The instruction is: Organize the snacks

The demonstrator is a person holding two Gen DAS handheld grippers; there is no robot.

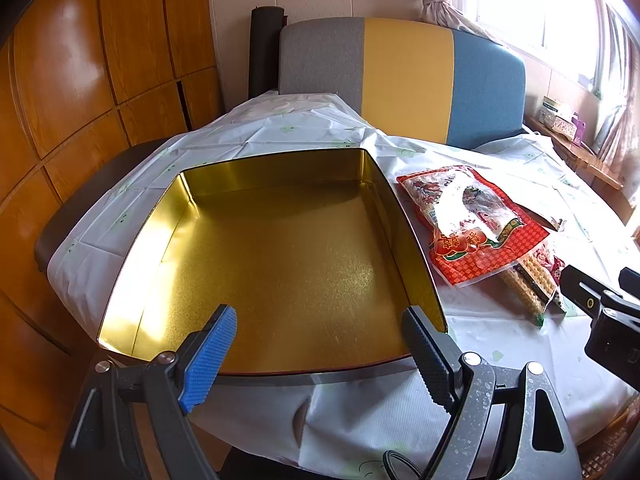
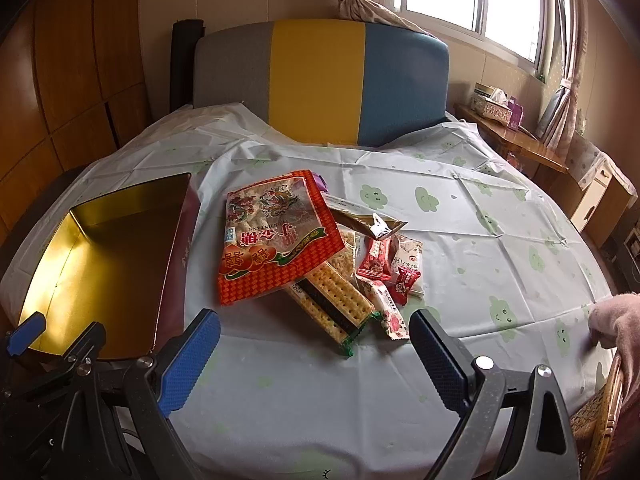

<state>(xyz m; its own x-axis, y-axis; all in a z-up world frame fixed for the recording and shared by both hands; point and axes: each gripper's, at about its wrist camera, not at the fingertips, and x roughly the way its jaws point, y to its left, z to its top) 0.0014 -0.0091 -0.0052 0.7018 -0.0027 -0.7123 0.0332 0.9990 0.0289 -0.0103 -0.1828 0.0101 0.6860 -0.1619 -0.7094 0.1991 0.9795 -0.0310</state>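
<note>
Snack pile point(image 2: 320, 264) lies just ahead of the spread right gripper point(image 2: 316, 344) — apart.

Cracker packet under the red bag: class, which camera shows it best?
The right wrist view: the cracker packet lies nearly whole beside the red bag. The left wrist view catches only its far-off end.

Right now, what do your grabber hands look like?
Both the left gripper and the right gripper have two flat bumpy pads, one blue and one black, on speckled grey metal arms with shiny round bolts. A thin black cable loops under the left one.
</note>
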